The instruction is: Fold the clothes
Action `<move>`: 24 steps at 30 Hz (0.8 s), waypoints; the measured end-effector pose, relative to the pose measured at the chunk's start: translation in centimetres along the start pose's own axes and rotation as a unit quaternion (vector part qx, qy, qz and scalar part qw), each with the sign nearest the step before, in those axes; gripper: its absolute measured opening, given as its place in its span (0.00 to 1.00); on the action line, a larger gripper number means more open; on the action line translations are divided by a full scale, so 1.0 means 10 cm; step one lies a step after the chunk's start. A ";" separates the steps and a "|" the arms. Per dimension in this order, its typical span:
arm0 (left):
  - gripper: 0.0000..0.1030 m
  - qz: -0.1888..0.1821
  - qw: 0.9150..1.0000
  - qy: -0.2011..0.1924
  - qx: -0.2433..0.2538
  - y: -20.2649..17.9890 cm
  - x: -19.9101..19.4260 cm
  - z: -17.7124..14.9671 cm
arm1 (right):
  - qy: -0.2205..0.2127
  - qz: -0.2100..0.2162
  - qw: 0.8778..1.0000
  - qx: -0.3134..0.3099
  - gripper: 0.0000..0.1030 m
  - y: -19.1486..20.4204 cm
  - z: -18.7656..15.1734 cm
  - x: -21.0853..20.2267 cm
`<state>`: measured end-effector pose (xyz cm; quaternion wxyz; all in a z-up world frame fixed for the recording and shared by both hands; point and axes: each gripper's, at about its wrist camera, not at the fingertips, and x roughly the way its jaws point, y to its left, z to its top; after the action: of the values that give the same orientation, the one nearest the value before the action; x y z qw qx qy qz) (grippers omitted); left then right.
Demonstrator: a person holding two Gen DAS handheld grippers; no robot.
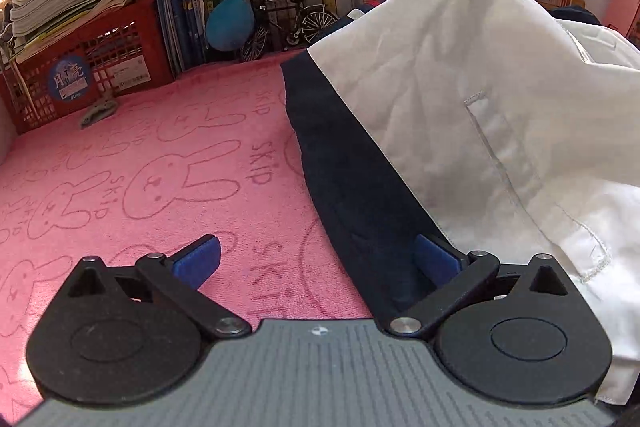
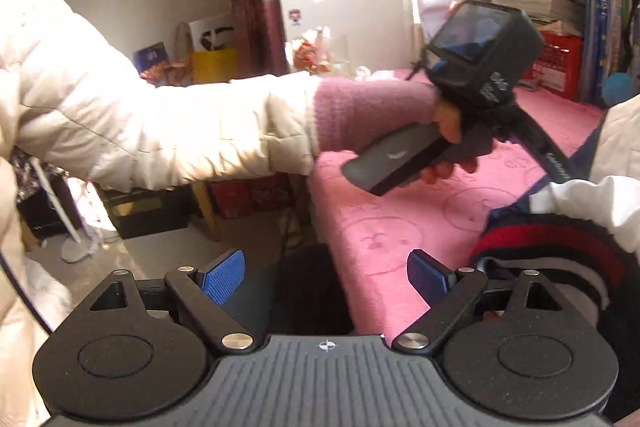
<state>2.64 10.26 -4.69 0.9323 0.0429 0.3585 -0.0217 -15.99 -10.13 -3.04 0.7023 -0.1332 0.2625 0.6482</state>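
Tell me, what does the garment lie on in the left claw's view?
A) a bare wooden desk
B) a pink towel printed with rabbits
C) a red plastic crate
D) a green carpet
B: the white and navy garment lies on a pink towel with rabbit outlines and the word SKIP; the red crate stands apart at the back left.
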 end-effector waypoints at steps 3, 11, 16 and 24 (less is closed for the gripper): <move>1.00 -0.006 1.000 0.004 -0.026 0.04 -0.01 -0.03 | -0.025 -0.039 0.998 -0.052 0.88 0.27 -0.05 -0.07; 1.00 0.030 0.998 -0.054 -0.008 0.02 -0.66 -0.19 | -0.047 -0.406 0.913 0.007 0.90 0.02 -0.31 -0.55; 1.00 -0.008 0.995 -0.100 0.005 -0.12 -1.16 -0.31 | 0.049 -0.560 0.819 -0.113 1.00 0.06 -0.73 -0.59; 1.00 -0.064 0.985 -0.104 0.122 -0.77 -1.22 -0.53 | 0.060 -0.613 0.779 -0.113 1.00 -0.10 -0.71 -0.37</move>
<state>-10.48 3.20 -0.92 0.9489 0.1306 0.2566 -0.1292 -16.47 -17.16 -7.09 0.9139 -0.3834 0.0921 0.0963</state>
